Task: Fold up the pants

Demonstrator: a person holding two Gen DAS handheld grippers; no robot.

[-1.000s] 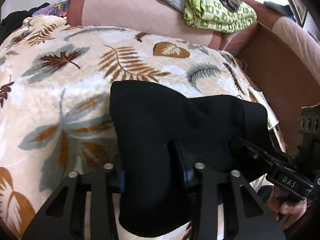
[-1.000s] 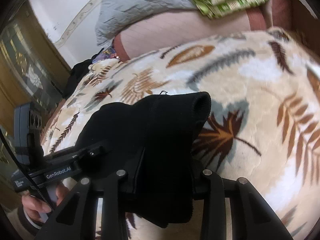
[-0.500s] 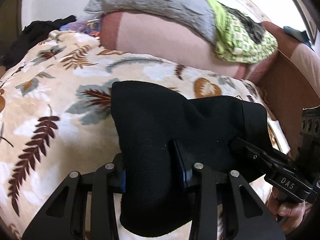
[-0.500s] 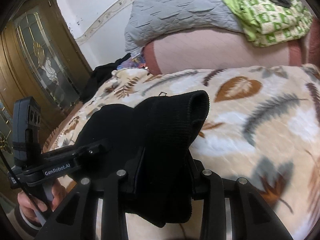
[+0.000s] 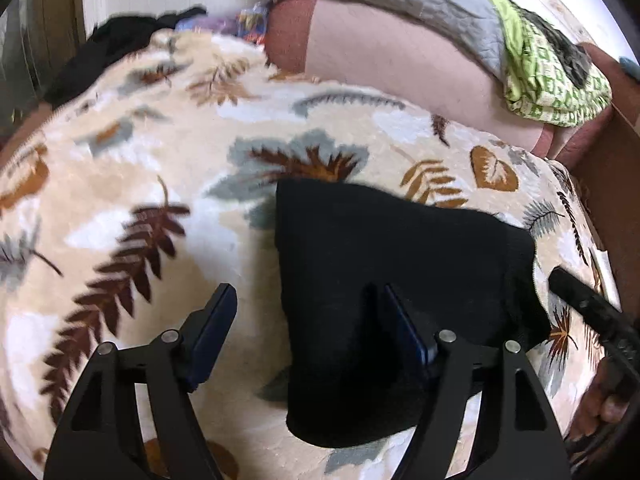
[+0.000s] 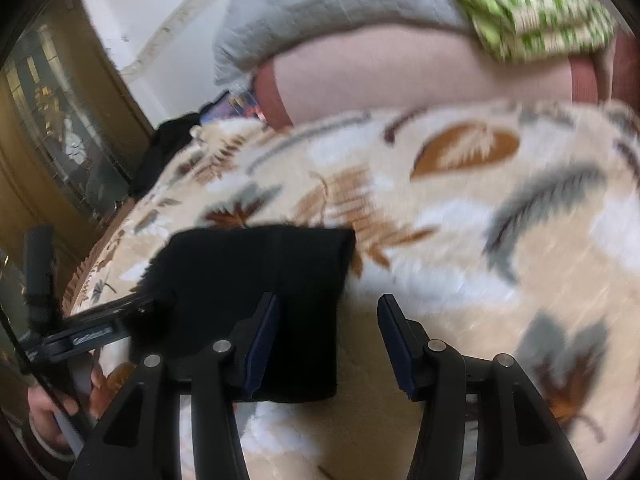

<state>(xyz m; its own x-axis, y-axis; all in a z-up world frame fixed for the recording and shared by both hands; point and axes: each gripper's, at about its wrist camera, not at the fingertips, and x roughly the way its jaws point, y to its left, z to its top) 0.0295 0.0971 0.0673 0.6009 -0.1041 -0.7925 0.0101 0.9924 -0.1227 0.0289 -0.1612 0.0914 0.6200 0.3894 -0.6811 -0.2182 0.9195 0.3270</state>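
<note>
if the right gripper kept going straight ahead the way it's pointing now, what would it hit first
Probably the leaf-print blanket. The right gripper is open, with the folded black pants beside its left finger rather than squarely ahead. Depth is unclear in the blurred picture.

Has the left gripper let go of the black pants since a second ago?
Yes. The left gripper has opened; the black pants lie released on the leaf-print blanket.

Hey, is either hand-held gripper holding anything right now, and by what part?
Nothing is held. The left hand-held gripper and right hand-held gripper are both open, and the folded black pants lie on the leaf-print blanket.
</note>
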